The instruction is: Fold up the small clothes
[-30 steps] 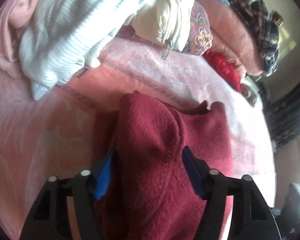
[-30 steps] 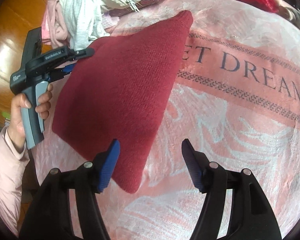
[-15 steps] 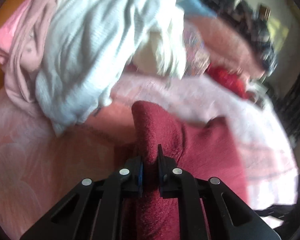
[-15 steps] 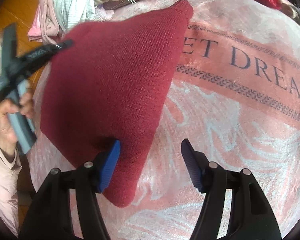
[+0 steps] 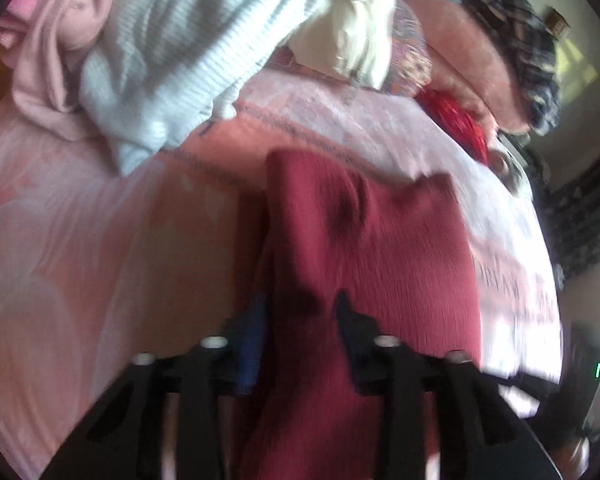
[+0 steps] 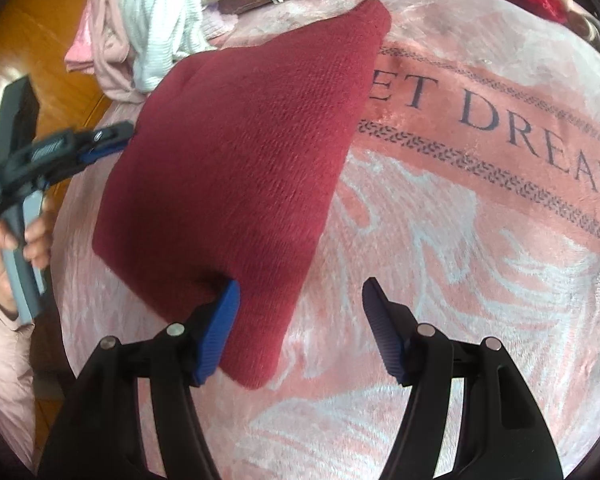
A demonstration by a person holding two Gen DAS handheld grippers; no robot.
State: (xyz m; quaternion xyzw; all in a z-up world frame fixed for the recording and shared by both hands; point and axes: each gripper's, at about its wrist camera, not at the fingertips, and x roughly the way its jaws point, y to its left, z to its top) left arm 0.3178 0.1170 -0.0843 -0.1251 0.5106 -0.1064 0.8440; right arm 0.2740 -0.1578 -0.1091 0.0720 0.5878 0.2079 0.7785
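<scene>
On the pink blanket [image 6: 440, 240], lettered "DREAM" along its far right, lies a dark red knitted garment [image 6: 240, 152], folded into a rough triangle with one corner pointing far and one near. The right gripper [image 6: 300, 300] hovers over the near corner with its claw apart; the left blue pad rests against the cloth edge, the right pad stands over bare blanket, and nothing is clamped. At the garment's left corner the left gripper [image 5: 300, 312] has its claw opening, with a raised fold of the red cloth between the fingers; the view is blurred, but the pads seem clear of it. A hand [image 6: 16, 240] in a pale pink sleeve holds that gripper's grey handle. Far left sits a heap of clothes [image 6: 152, 28]: a white ribbed top and pale pink pieces.
</scene>
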